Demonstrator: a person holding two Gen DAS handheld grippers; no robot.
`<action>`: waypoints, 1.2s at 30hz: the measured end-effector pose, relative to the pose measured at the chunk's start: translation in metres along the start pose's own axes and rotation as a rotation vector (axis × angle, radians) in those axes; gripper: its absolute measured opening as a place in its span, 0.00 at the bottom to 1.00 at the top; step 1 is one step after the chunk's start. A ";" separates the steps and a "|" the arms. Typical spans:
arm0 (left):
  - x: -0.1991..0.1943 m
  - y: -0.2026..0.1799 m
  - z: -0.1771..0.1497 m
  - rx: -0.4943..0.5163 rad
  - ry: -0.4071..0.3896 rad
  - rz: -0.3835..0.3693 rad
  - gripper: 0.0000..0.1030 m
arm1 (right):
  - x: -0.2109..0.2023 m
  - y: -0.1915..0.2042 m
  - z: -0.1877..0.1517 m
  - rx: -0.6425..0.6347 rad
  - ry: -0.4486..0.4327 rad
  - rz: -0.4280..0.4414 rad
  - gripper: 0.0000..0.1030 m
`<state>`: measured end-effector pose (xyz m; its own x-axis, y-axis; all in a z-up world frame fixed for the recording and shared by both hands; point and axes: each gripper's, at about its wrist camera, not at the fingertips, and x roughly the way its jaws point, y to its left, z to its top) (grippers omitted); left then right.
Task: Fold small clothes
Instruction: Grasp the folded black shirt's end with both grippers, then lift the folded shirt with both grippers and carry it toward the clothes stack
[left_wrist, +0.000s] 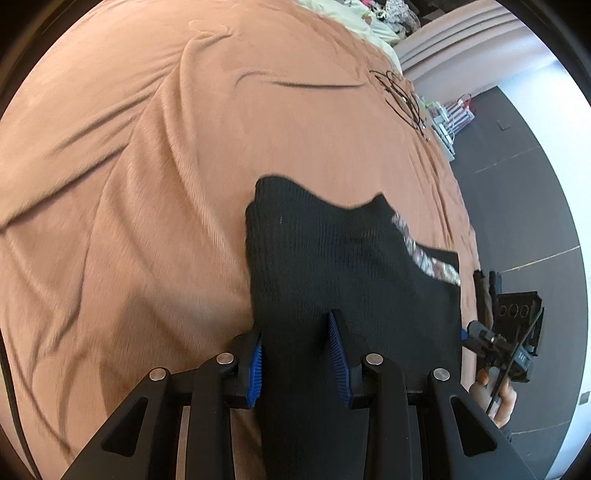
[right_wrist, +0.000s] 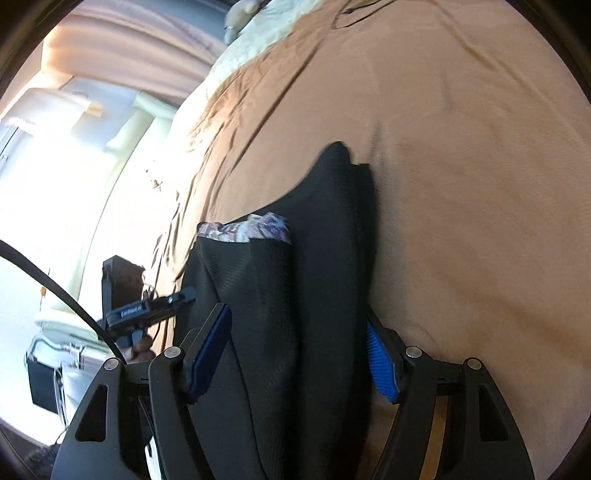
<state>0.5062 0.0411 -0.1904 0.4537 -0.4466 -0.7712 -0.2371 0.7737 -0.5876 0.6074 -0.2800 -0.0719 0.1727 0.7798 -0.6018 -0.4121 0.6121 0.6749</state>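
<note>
Left gripper (left_wrist: 299, 354) clamped on black knit garment (left_wrist: 343, 251), right gripper (right_wrist: 299, 354) standing wide around its folds, patterned trim (right_wrist: 251, 230) ahead, brown bedspread (right_wrist: 461, 184) beyond, no legible writing.

Legible markings: none can be read in either view.
A small white print on the left gripper (right_wrist: 147, 312), at nine o'clock in the right wrist view, is too blurred.

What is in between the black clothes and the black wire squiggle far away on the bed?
Only bare brown bedspread, wrinkled, lies between the black garment and the wire tangle. The left wrist view shows it.
</note>
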 end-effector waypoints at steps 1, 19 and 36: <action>0.002 0.000 0.004 -0.007 -0.003 -0.005 0.33 | 0.006 0.001 0.004 -0.011 0.008 -0.006 0.58; -0.039 -0.043 0.006 0.100 -0.086 0.009 0.06 | -0.026 0.066 0.007 -0.160 -0.086 -0.203 0.11; -0.168 -0.141 -0.061 0.266 -0.258 -0.092 0.06 | -0.147 0.163 -0.092 -0.288 -0.314 -0.237 0.10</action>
<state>0.4110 -0.0200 0.0073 0.6720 -0.4182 -0.6112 0.0306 0.8402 -0.5414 0.4326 -0.3070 0.0870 0.5354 0.6522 -0.5367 -0.5521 0.7511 0.3620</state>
